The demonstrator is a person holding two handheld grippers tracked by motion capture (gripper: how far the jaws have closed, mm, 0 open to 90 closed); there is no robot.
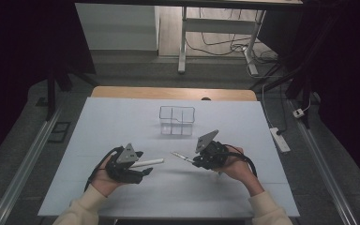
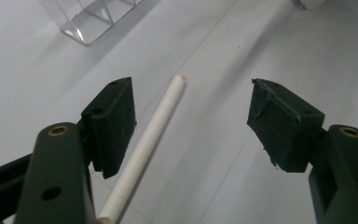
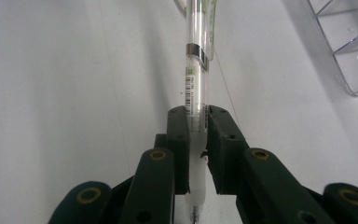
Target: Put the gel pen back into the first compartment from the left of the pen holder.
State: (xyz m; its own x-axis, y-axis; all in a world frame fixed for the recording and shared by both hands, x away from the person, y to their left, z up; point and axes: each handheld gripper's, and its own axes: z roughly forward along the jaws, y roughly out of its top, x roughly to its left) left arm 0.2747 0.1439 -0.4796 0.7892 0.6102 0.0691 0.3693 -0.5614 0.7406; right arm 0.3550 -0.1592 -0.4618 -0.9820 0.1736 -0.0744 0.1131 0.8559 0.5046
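Note:
A white marker pen [image 1: 147, 162] [image 2: 147, 140] lies on the white table top, running past the inner face of one jaw of my left gripper [image 1: 143, 173] [image 2: 191, 121]. That gripper's jaws stand wide apart and neither pad presses on the marker. My right gripper [image 1: 198, 161] [image 3: 196, 126] is shut on a clear-barrelled pen [image 1: 182, 156] [image 3: 196, 60], which sticks out ahead of the jaws, held above the table. A clear plastic organiser box [image 1: 176, 120] [image 2: 93, 21] [image 3: 349, 42] with compartments stands at the table's middle, beyond both grippers.
The white sheet [image 1: 122, 122] covers a wooden table whose far edge [image 1: 168, 92] shows behind it. A power strip [image 1: 280, 139] lies on the floor at the right. Metal rails run along both sides of the table.

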